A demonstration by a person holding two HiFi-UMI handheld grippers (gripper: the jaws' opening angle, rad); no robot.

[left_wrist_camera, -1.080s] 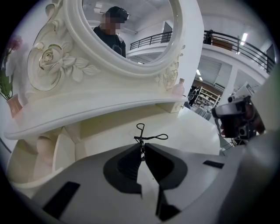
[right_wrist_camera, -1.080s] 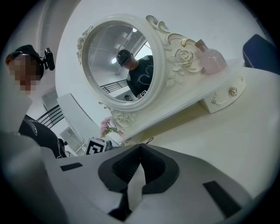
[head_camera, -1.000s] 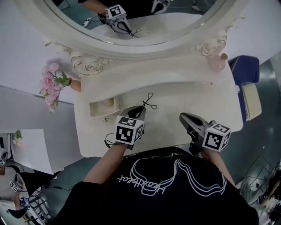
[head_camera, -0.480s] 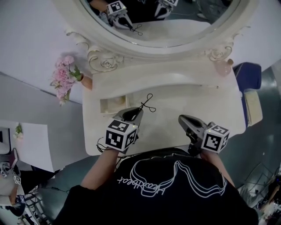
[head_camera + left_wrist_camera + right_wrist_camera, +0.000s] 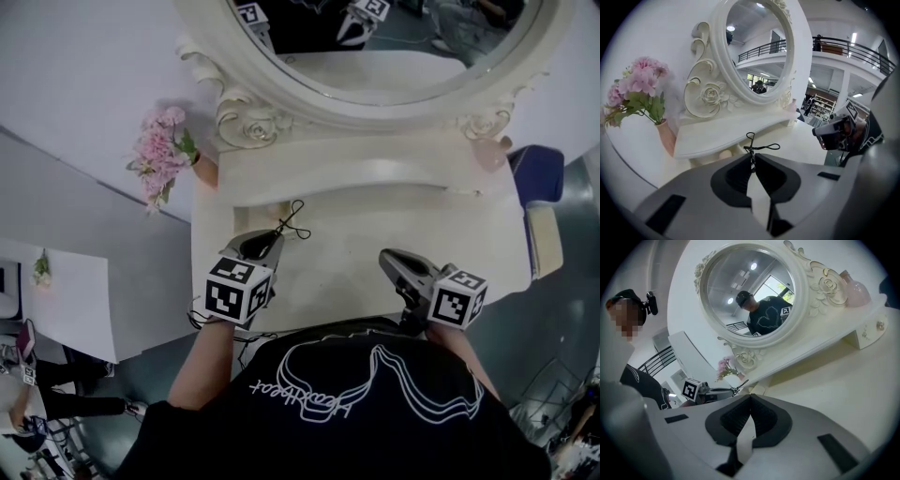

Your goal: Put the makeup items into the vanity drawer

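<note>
A: Bench notes, biggest item first?

B: White bench (image 5: 375, 246). A raised curved shelf (image 5: 375, 173) runs along its back, with an oval mirror (image 5: 375, 47) in a carved frame above.

A: Operator?

B: A person in a black printed shirt (image 5: 356, 403) stands against the front edge, one tool in each hand.

A: And the left hand-held gripper (image 5: 275, 232)?

B: It is over the front left part of the bench, tilted down toward the shelf. The jaws are nearly together, pinched on a thin black tool (image 5: 754, 146) with looped handles. The loops stick out past the jaw tips, toward the shelf edge.

A: The right hand-held gripper (image 5: 386, 258)?

B: Front right, well apart from the left one. The jaws are closed on each other with nothing between them.

A: Smaller things?

B: Pink flowers (image 5: 161, 155) in a vase (image 5: 206, 171) at the left end of the shelf. A pink bottle (image 5: 489, 155) sits on the shelf's right end, just beside the mirror frame.
</note>
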